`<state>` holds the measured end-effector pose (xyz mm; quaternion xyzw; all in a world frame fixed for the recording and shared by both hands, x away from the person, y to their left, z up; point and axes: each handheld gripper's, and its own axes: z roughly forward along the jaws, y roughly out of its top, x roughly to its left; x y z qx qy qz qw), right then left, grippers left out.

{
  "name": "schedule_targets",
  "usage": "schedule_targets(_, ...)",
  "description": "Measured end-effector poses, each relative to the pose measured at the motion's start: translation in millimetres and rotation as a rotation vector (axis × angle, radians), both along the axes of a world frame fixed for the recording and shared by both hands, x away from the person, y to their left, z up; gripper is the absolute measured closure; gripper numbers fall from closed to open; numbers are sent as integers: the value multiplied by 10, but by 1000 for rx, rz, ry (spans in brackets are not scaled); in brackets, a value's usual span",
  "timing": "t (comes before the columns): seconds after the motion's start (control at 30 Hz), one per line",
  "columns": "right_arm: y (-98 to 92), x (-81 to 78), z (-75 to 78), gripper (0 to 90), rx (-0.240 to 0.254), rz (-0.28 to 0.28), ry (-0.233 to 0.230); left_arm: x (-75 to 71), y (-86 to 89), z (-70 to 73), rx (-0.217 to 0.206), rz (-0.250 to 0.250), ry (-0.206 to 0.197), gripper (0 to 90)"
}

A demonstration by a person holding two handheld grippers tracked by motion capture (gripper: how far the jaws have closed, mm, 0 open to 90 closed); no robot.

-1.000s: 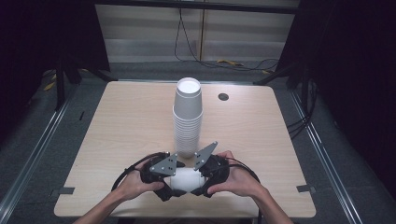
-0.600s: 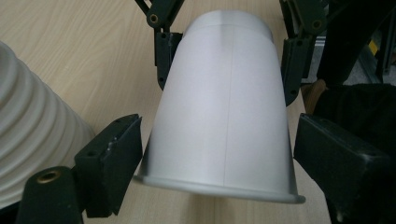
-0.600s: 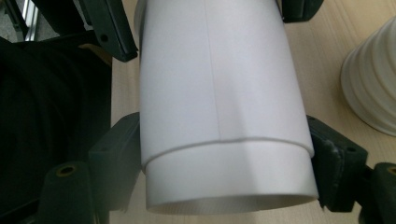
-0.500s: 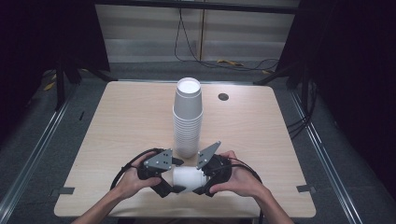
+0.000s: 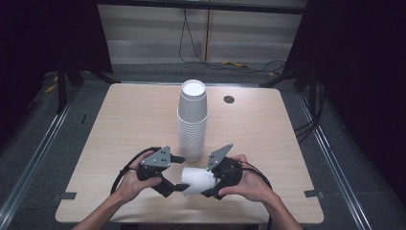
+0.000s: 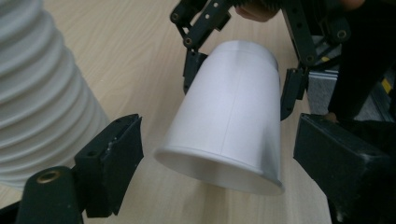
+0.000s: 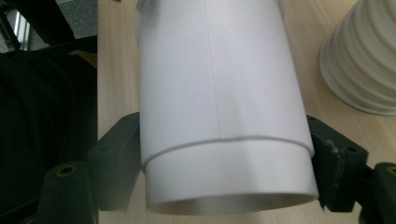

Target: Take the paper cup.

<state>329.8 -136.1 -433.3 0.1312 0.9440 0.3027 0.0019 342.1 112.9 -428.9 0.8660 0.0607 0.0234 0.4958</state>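
**A:** Cup [image 5: 197, 178] first. Where is it, seen from above?

**B:** It lies on its side, low over the near edge of the bench [image 5: 119, 120], between my two tongs and just in front of the stack [image 5: 192, 120]. My right tongs [image 5: 210, 181] have its closed end. My left tongs [image 5: 179, 172] are at its open rim.

**A:** And from your left tongs [image 6: 217, 135]?

**B:** The cup's [image 6: 229, 116] mouth tilts toward me. My jaws have just been closing with the rim between them, but I see a gap at each side, so they aren't pressing. Beyond, the right tongs [image 6: 240, 77] clamp the far end.

**A:** From the right?

**B:** My right tongs [image 7: 224, 154] are closed on the cup [image 7: 219, 93], one jaw tight on each flank near the base. A step runs round the wall there, and I can't tell whether a second cup is nested in it.

**A:** How will it handle?

**B:** I judge it to be thin white paper, so almost weightless, smooth, and easily crushed. I'd grip it lightly, at the base or the rolled rim, where it's stiffest.

**A:** Counts?

**B:** One loose cup, perhaps two. One upturned stack [image 7: 364, 56], its rims too tightly packed to count. Two tongs. One dark round plug [image 5: 229, 99] in the bench.
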Motion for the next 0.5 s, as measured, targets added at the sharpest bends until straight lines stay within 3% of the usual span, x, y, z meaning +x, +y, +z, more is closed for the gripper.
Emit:
schedule_targets(0.23,-60,36,-30,222,32,-26,3,67,86,-10,-65,66,39,154)
schedule_targets(0.33,-106,43,-38,222,54,-37,9,82,99,-20,-78,111,27,154)
schedule_targets(0.5,-161,54,-72,222,87,-57,-6,111,138,-35,-116,146,39,154)
